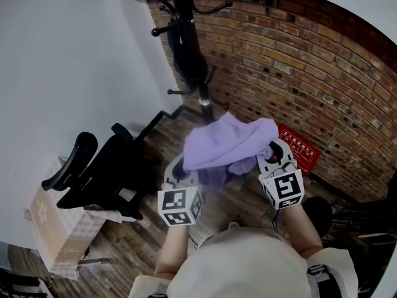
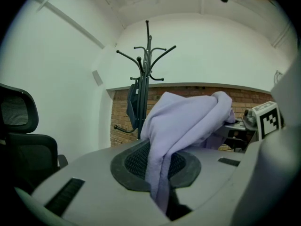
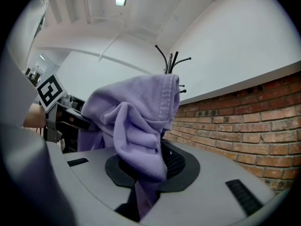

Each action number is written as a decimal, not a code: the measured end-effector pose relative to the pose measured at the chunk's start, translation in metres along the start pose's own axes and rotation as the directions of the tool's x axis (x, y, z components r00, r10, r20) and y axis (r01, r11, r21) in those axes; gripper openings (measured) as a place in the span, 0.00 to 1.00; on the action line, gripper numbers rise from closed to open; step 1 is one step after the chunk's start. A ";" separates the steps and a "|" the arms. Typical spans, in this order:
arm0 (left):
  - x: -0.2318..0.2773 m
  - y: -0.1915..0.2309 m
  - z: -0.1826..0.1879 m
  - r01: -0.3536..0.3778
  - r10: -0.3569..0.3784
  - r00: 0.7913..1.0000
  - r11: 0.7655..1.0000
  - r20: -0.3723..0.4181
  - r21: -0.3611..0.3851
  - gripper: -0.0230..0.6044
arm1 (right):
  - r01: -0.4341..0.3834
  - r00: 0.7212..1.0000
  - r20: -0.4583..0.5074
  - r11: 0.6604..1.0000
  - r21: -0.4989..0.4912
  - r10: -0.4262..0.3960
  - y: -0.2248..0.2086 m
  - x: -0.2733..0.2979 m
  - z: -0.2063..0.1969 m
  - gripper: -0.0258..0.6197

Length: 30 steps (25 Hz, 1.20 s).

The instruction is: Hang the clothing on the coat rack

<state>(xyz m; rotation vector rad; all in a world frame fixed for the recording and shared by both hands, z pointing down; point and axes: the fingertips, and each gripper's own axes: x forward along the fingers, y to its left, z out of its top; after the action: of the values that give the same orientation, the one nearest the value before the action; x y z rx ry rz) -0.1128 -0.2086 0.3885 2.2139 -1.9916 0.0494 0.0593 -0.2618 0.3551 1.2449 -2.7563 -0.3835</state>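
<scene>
Cardboard box [image 1: 54,231] and black office chair [image 1: 93,172] stood at the far left of the head view, on the wooden floor [image 1: 124,253] by the white wall [image 1: 74,73]. Further right and farther off, the black coat rack [image 1: 201,89] stood in the corner where that wall met the brick wall [image 1: 310,73], with a dark garment [image 1: 186,48] hanging from it.

Below the rack, the left gripper [image 1: 181,169] pointed toward it. In the left gripper view its jaws stood nearly together, pinching a thin fold of the lilac garment [image 2: 188,121], which rose out of the gap and arched away to the right. The garment [image 1: 226,141] was held up off the floor between the two grippers, draped over the tips of both. It was short of the rack and apart from it.

The right gripper [image 1: 273,155] held the garment's other side. In the right gripper view its jaws were closed on a thicker, bunched fold of the cloth [image 3: 136,121], with a stitched hem showing at the top. At the far right, a red sign [image 1: 299,148] lay at the foot of the brick wall.
</scene>
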 end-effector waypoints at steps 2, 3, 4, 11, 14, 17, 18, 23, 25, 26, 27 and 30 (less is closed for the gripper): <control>0.009 0.000 0.002 -0.008 0.008 1.000 1.000 -0.001 0.009 0.09 | 0.002 1.000 0.005 1.000 -0.004 -0.002 -0.009 0.009 0.000 0.12; 0.014 0.000 0.002 -0.011 0.011 1.000 1.000 -0.003 0.013 0.09 | 0.004 1.000 0.006 1.000 -0.005 -0.004 -0.013 0.013 -0.001 0.12; 0.018 0.001 0.002 -0.014 0.014 1.000 1.000 -0.006 0.015 0.09 | 0.005 1.000 0.007 1.000 -0.005 -0.005 -0.016 0.017 -0.001 0.12; 0.049 0.014 0.001 -0.013 0.014 0.999 1.000 -0.029 0.016 0.09 | -0.001 1.000 -0.003 1.000 -0.029 0.001 -0.029 0.047 -0.006 0.12; 0.067 0.021 0.004 -0.004 0.004 1.000 1.000 -0.027 0.022 0.09 | 0.005 1.000 -0.003 0.999 -0.045 -0.005 -0.036 0.063 -0.007 0.13; 0.089 0.028 0.010 0.008 -0.007 1.000 0.999 -0.028 0.034 0.09 | 0.021 1.000 -0.009 0.998 -0.062 -0.021 -0.046 0.080 -0.009 0.13; 0.096 0.030 0.012 0.013 -0.012 1.000 0.999 -0.029 0.037 0.09 | 0.025 1.000 -0.015 0.997 -0.069 -0.026 -0.050 0.086 -0.010 0.13; 0.136 0.041 0.019 0.039 -0.037 0.999 0.998 -0.036 0.050 0.09 | 0.051 0.998 -0.018 0.994 -0.099 -0.053 -0.071 0.118 -0.009 0.13; 0.152 0.045 0.021 0.043 -0.041 0.999 0.998 -0.035 0.056 0.09 | 0.059 0.998 -0.021 0.993 -0.106 -0.062 -0.079 0.131 -0.009 0.12; 0.159 0.046 0.023 0.043 -0.041 0.999 0.997 -0.035 0.063 0.09 | 0.063 0.998 -0.022 0.992 -0.107 -0.065 -0.083 0.137 -0.011 0.13; 0.166 0.047 0.025 0.042 -0.039 0.999 0.997 -0.036 0.069 0.09 | 0.065 0.997 -0.024 0.992 -0.108 -0.068 -0.088 0.144 -0.012 0.13; 0.182 0.050 0.026 0.035 -0.031 0.998 0.996 -0.049 0.080 0.09 | 0.069 0.997 -0.037 0.991 -0.112 -0.073 -0.099 0.162 -0.021 0.13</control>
<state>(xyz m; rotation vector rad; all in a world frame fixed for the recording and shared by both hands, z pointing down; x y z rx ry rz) -0.1444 -0.3970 0.3918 2.2717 -1.9612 0.1805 0.0276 -0.4498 0.3464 1.3108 -2.6233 -0.5044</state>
